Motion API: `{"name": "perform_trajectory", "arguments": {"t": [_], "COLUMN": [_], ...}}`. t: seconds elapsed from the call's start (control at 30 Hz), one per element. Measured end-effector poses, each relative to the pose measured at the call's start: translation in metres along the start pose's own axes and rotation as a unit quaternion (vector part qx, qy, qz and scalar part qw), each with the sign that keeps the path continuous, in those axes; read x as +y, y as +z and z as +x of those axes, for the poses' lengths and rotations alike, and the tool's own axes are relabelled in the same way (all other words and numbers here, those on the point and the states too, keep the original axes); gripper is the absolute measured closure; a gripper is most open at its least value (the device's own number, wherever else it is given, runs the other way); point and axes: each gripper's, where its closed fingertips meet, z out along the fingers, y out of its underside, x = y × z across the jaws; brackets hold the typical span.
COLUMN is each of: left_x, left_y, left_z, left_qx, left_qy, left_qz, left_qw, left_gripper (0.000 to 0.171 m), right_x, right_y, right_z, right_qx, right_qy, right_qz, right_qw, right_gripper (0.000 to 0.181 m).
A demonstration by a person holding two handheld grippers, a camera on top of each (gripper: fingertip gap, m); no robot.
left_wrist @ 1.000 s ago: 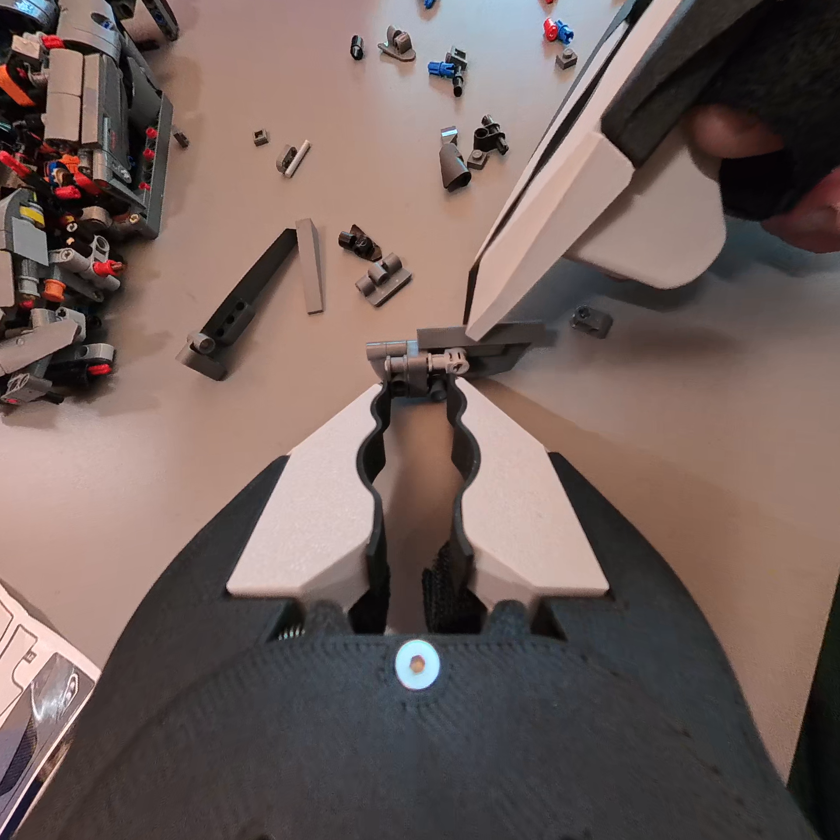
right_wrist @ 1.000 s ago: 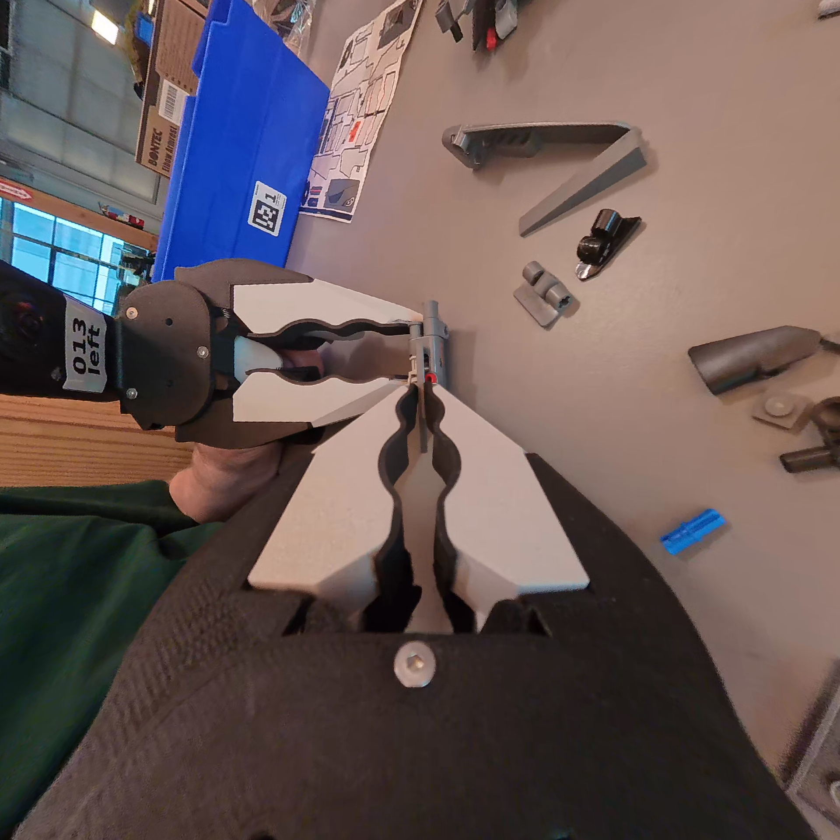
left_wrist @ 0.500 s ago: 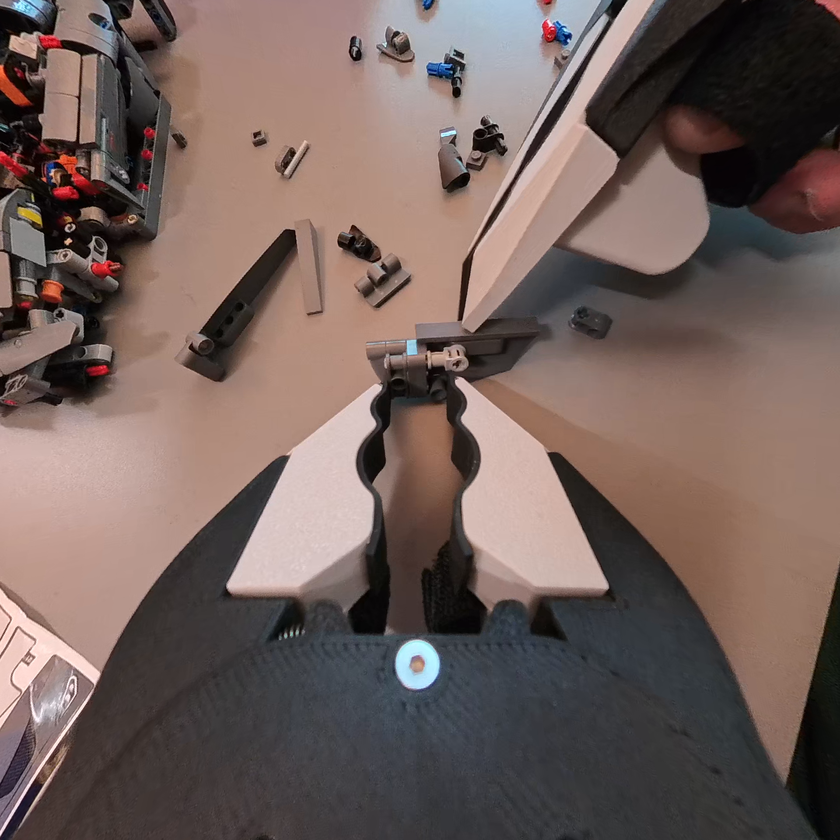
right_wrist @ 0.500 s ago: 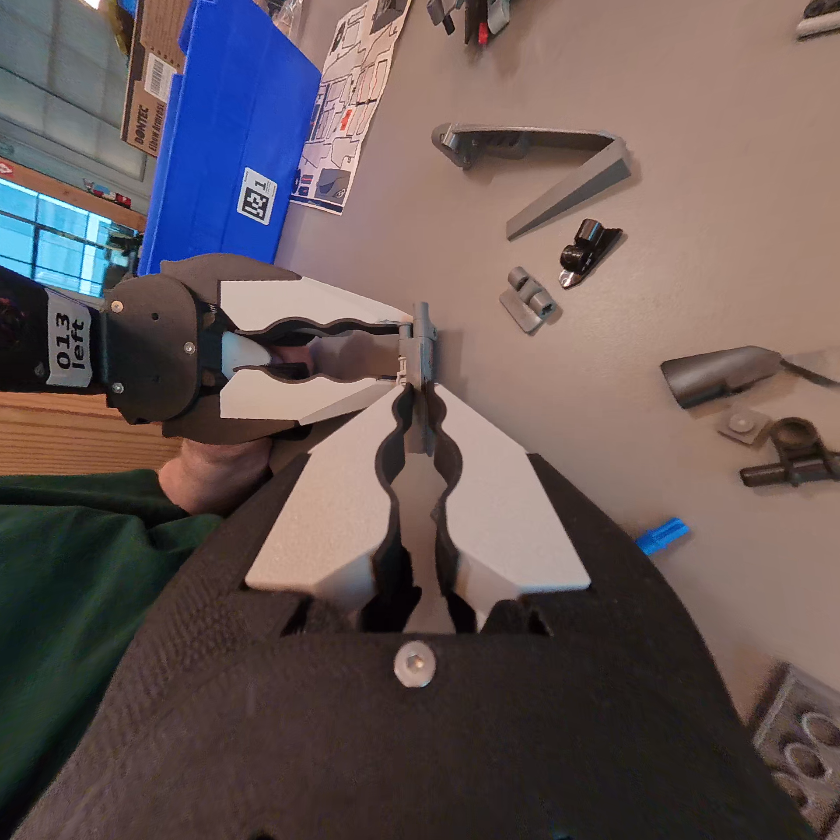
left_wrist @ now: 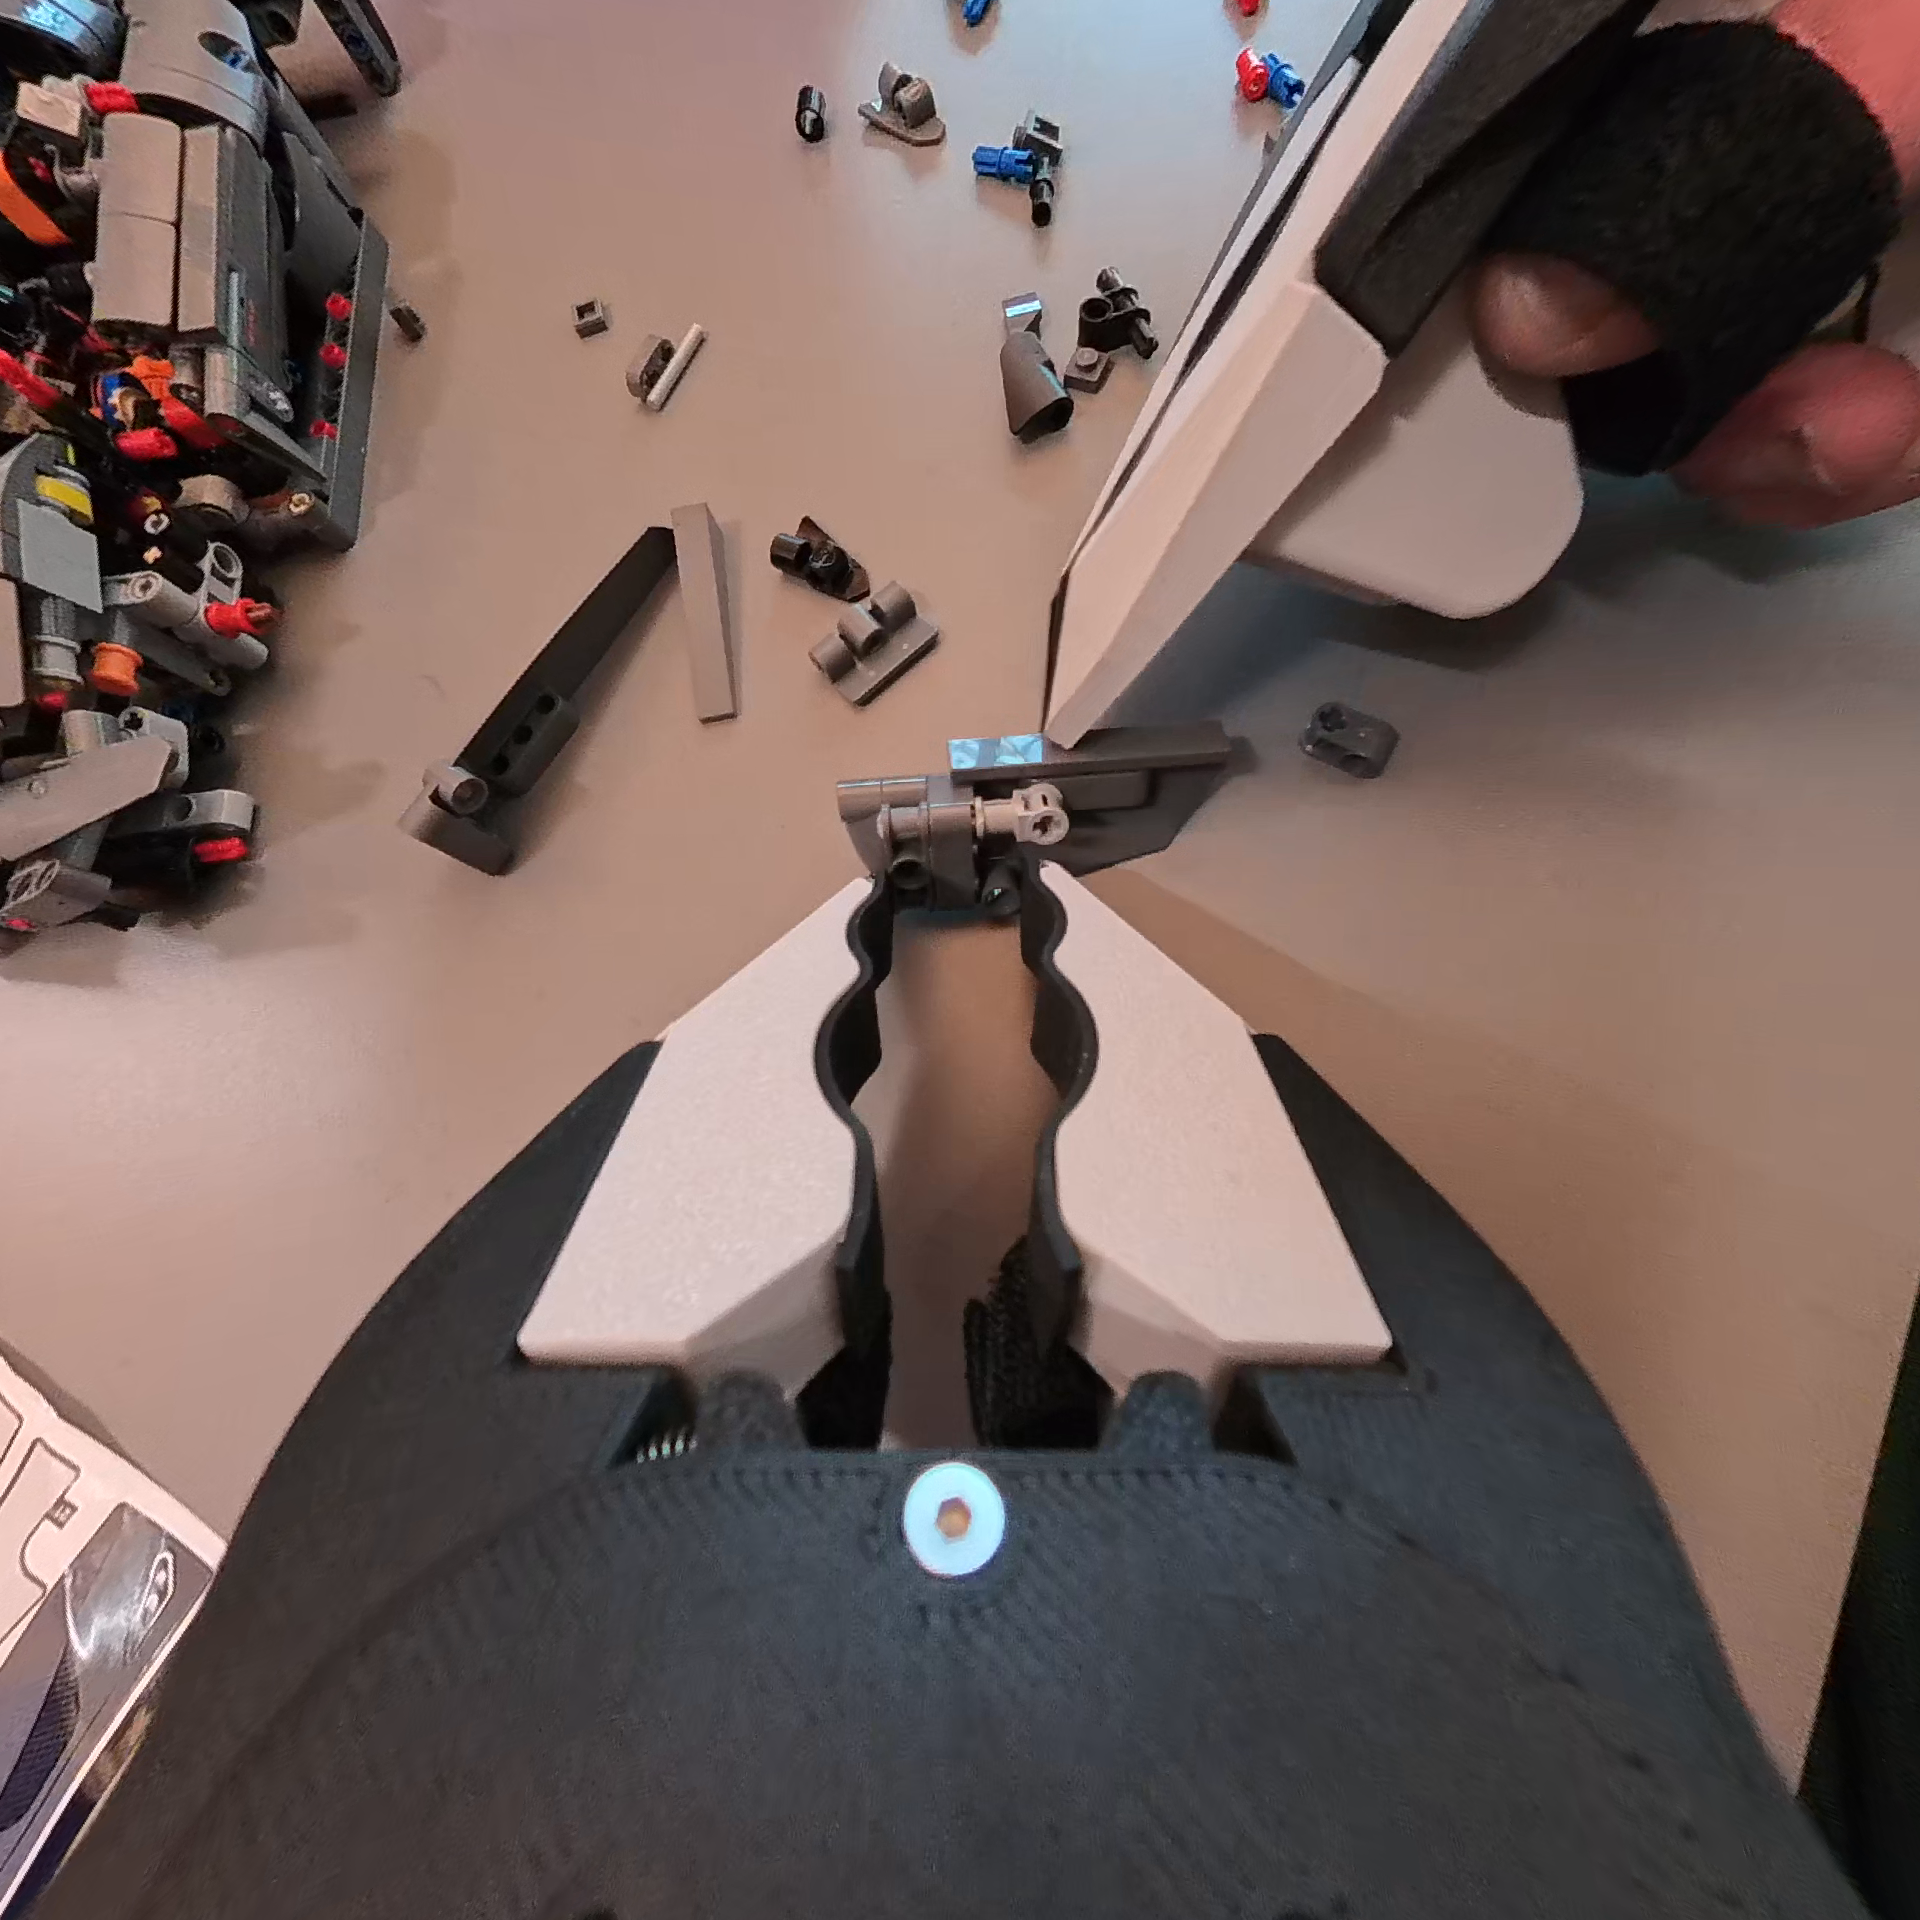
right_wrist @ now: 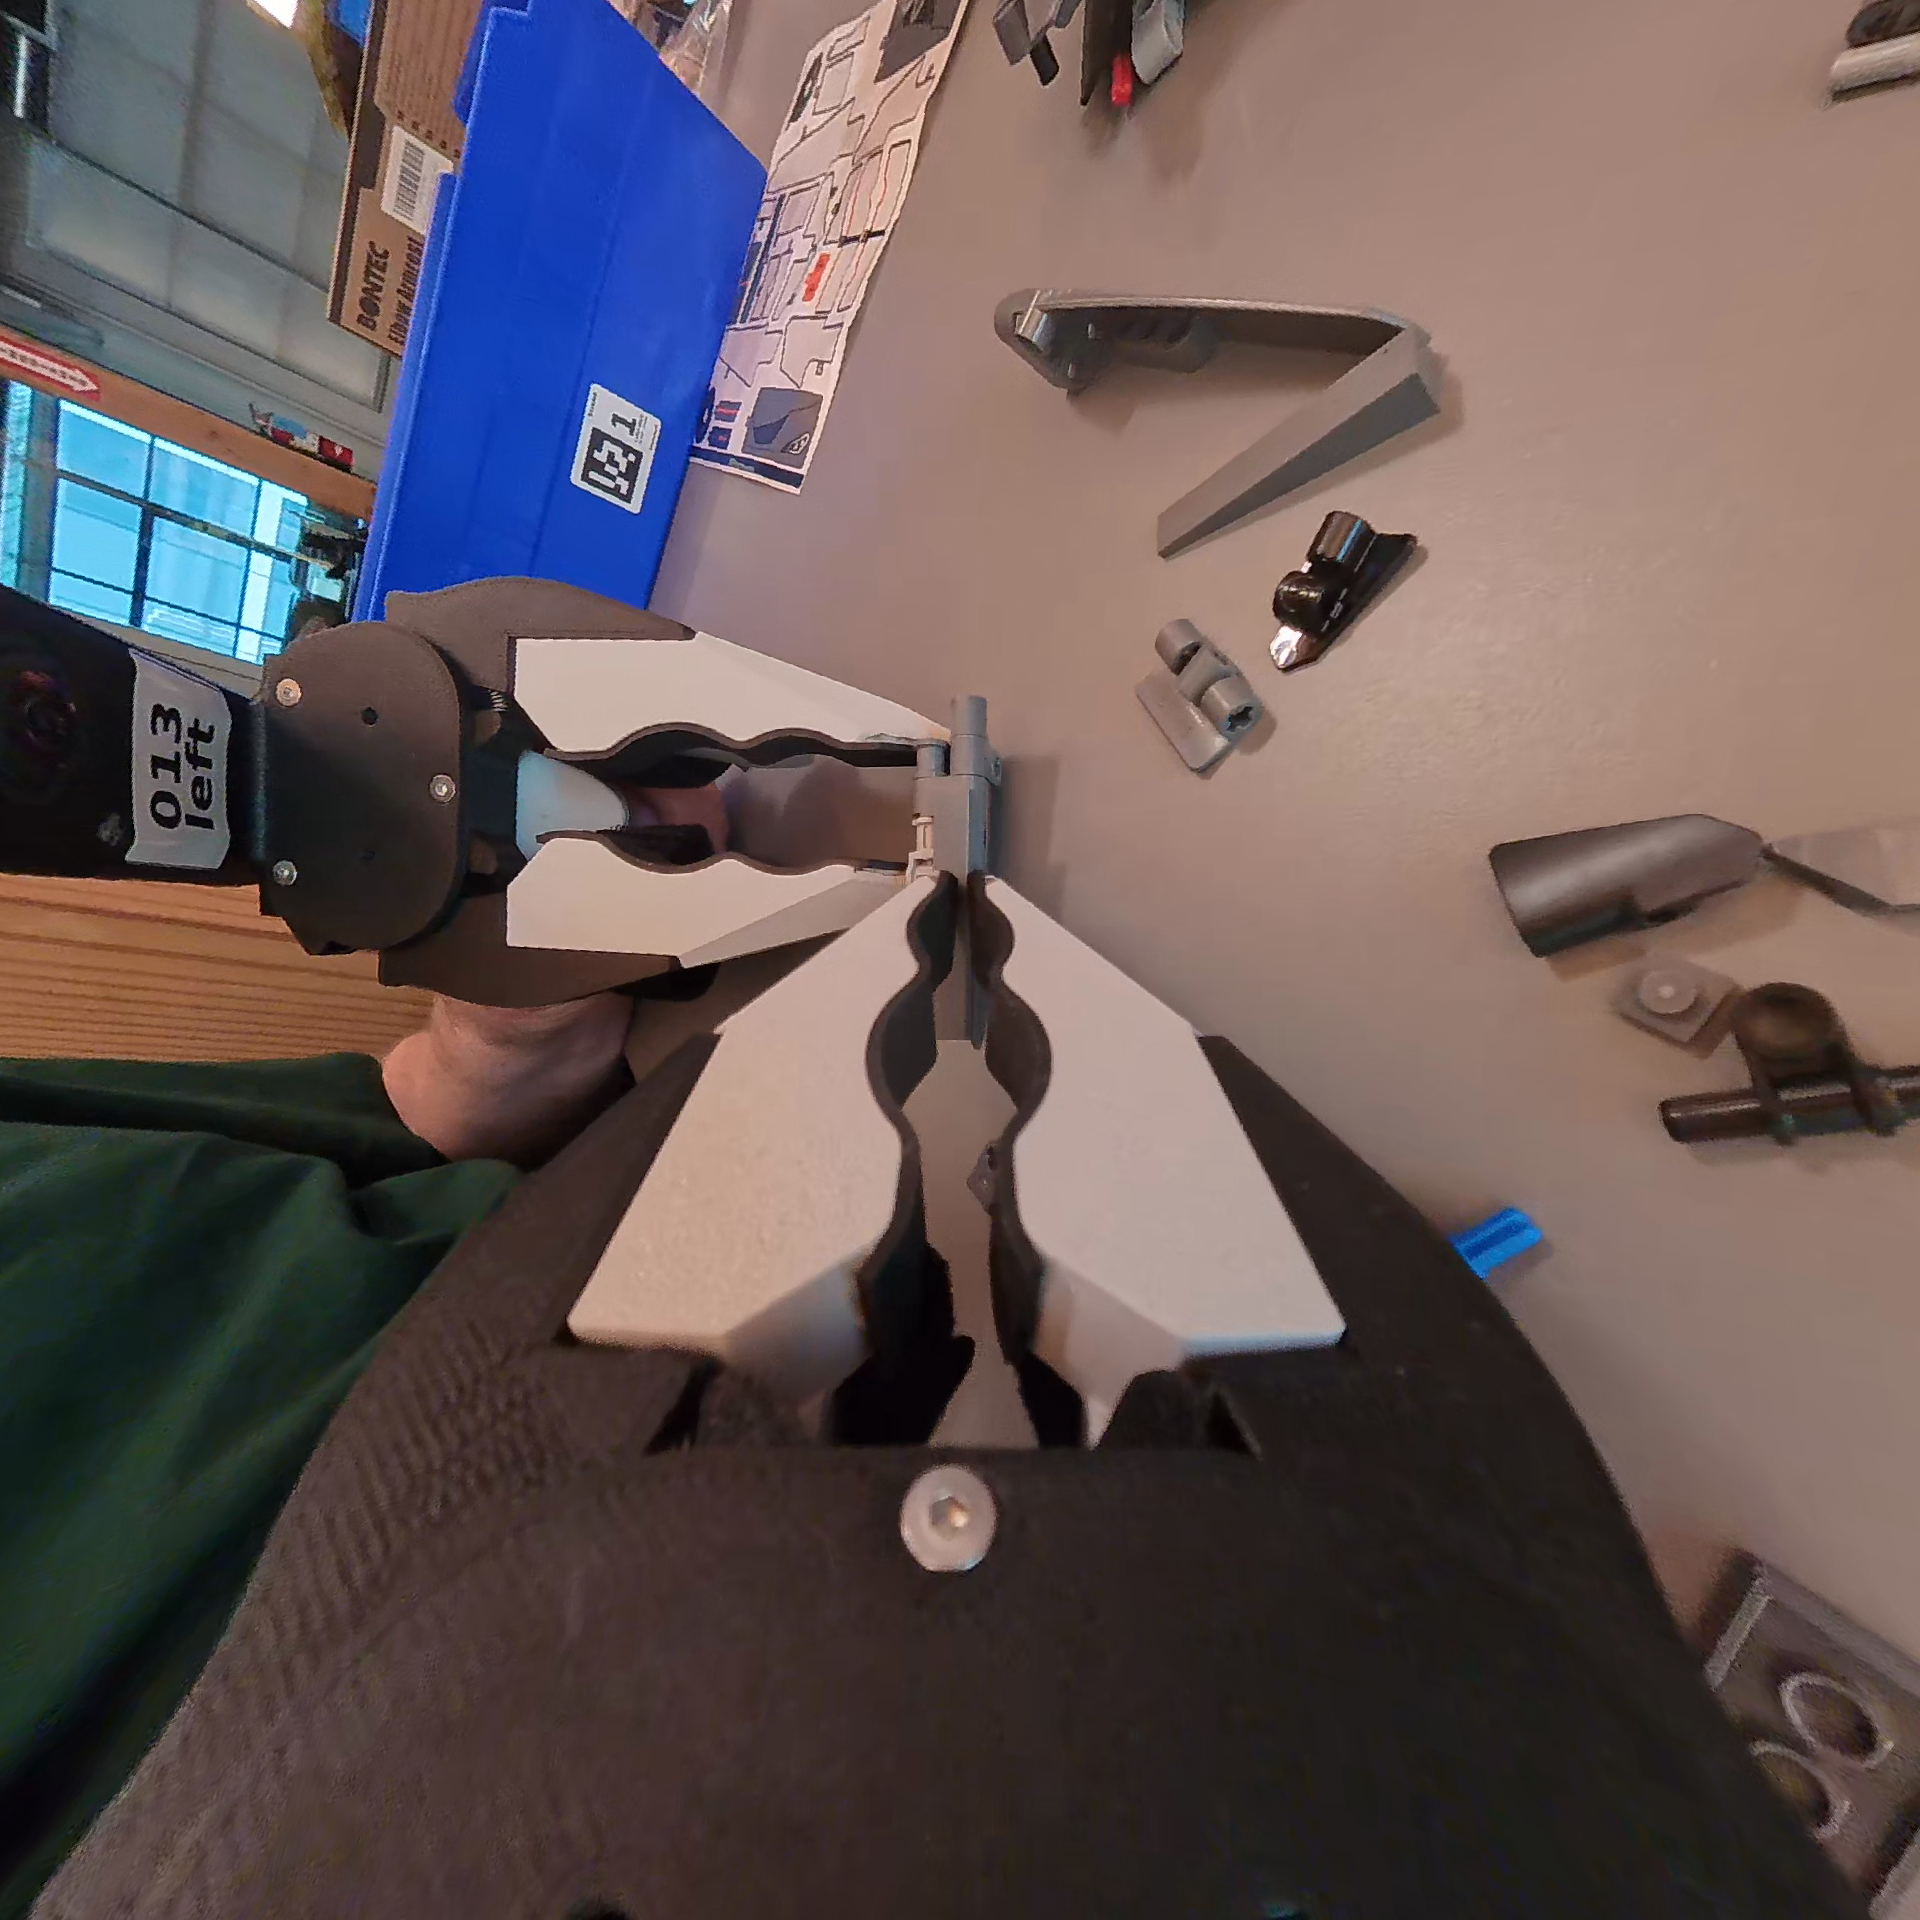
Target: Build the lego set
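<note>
Gripping the small grey lego assembly (left_wrist: 951,831) mid-frame, our left gripper (left_wrist: 954,883) pinches its base while our right gripper (right_wrist: 961,883) clamps its flat plate.

Office-like workspace: large windows (right_wrist: 156,520), cardboard box (right_wrist: 400,197), blue bin (right_wrist: 561,312)

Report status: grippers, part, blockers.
Left gripper shut on small grey assembly. Right gripper shut on its dark plate. Loose pieces nearby, none blocking.

booklet (left_wrist: 73,1621): cut by edge | lego model (left_wrist: 156,416): cropped left
</note>
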Motion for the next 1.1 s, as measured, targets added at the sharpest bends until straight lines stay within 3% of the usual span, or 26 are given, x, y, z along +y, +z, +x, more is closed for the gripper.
{"name": "perform_trajectory", "arguments": {"t": [0.33, 0.83, 1.0, 1.1], "left_x": [0.000, -0.002, -0.002, -0.002], "left_y": [0.000, 0.001, 0.001, 0.001], "left_z": [0.002, 0.001, 0.002, 0.002], "left_qx": [0.004, -0.004, -0.001, -0.001], "left_qy": [0.002, 0.009, 0.006, 0.006], "left_qz": [0.000, 0.002, 0.001, 0.000], "left_qw": [1.000, 1.000, 1.000, 1.000], "left_gripper": [0.149, 0.149, 0.149, 0.149], "right_x": [0.002, 0.004, -0.003, 0.003], "right_y": [0.000, 0.003, -0.008, -0.015], "right_z": [0.008, 0.013, 0.012, 0.006], "right_qx": [0.021, 0.099, 0.088, 0.067], "right_qy": [-0.016, -0.115, -0.111, -0.114], "right_qz": [0.002, -0.018, 0.000, -0.010], "right_qw": [1.000, 0.988, 0.990, 0.991], "right_gripper": [0.181, 0.181, 0.180, 0.168]}}
